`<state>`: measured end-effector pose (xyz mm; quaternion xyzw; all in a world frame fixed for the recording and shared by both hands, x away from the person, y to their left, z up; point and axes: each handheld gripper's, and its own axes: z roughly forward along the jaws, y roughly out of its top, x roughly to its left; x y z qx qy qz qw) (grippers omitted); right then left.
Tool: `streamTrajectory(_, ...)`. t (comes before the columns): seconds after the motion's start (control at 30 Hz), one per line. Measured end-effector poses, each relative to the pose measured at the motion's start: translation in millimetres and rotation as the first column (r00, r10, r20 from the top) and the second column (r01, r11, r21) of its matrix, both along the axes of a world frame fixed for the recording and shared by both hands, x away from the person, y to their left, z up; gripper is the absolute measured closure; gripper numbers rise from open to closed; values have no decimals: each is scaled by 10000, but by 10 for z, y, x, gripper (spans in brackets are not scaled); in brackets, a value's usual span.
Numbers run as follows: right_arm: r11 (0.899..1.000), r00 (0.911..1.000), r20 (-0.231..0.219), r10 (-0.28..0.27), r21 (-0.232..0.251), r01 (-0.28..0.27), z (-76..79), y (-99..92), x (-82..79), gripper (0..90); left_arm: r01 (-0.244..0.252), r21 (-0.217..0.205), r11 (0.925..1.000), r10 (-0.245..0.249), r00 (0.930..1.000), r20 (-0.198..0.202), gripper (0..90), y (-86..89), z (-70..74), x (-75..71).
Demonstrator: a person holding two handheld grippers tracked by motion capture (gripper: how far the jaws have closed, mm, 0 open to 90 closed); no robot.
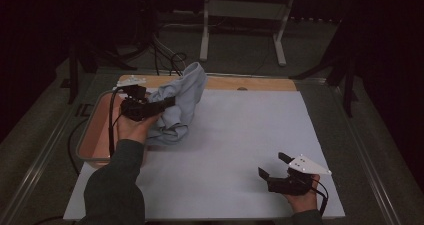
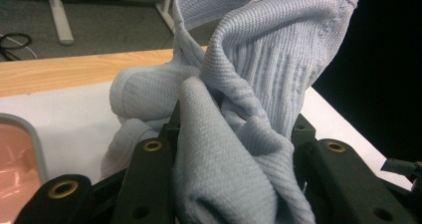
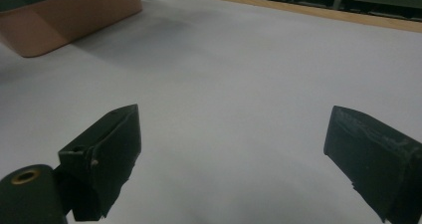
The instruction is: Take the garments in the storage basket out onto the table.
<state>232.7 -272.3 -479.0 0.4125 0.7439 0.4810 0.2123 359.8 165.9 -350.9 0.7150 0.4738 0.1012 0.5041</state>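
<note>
A pale blue knitted garment (image 1: 181, 105) hangs bunched above the white table sheet (image 1: 240, 135), lifted at the left side of the table. My left gripper (image 1: 167, 102) is shut on a thick fold of it. In the left gripper view the ribbed cloth (image 2: 234, 109) is packed between the two black jaws and rises above them. My right gripper (image 1: 272, 166) rests near the front right of the sheet, open, with nothing between its fingers. Its two black pads (image 3: 117, 149) stand wide apart over bare sheet (image 3: 229, 84).
A salmon-coloured tray (image 1: 92, 135) sits at the table's left edge, under my left forearm; its corner (image 3: 64, 15) appears in the right gripper view. A wooden strip (image 1: 260, 83) runs along the table's far edge. A white frame stand (image 1: 242, 25) and cables lie on the floor beyond.
</note>
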Motion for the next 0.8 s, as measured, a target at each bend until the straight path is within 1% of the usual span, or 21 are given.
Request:
streamTrajectory(0.17,10000,10000,-2,4,12,-4,0,0,0,80,109,-46,9999,-109,9999,-128,616,-80,-59,18)
streamTrajectory(0.33,10000,10000,-13,8,-3,-8,0,3,1,80,259,100,9996,-258,9995,-184,614,-186,-112,30)
streamTrajectory(0.47,10000,10000,-3,26,-42,-26,0,6,2,80,315,79,9995,-313,9991,-284,614,-275,-153,43)
streamTrajectory(0.53,10000,10000,-4,30,-43,-30,0,6,2,80,364,133,9992,-359,9987,-364,613,-333,-176,51)
streamTrajectory(0.6,10000,10000,-5,31,-46,-31,-1,6,3,80,641,358,9973,-626,9972,-415,607,-417,-209,58)
streamTrajectory(0.63,10000,10000,-12,34,-53,-34,-1,6,4,80,796,430,9959,-777,9961,-429,583,-463,-226,60)
streamTrajectory(0.67,10000,10000,-19,33,-51,-33,-1,8,4,80,925,383,9950,-907,9948,-455,506,-504,-242,65)
streamTrajectory(0.7,10000,10000,-16,40,-52,-40,-1,8,4,80,851,421,9955,-832,9955,-446,372,-537,-250,66)
streamTrajectory(0.73,10000,10000,-4,44,-54,-44,-1,8,3,80,696,501,9963,-685,9974,-244,287,-552,-246,59)
streamTrajectory(0.77,10000,10000,-1,42,-49,-42,-1,8,2,80,577,523,9970,-570,9983,-157,240,-556,-237,56)
streamTrajectory(0.8,10000,10000,-10,43,-39,-43,-1,6,2,80,490,484,9976,-481,9987,-184,185,-556,-232,58)
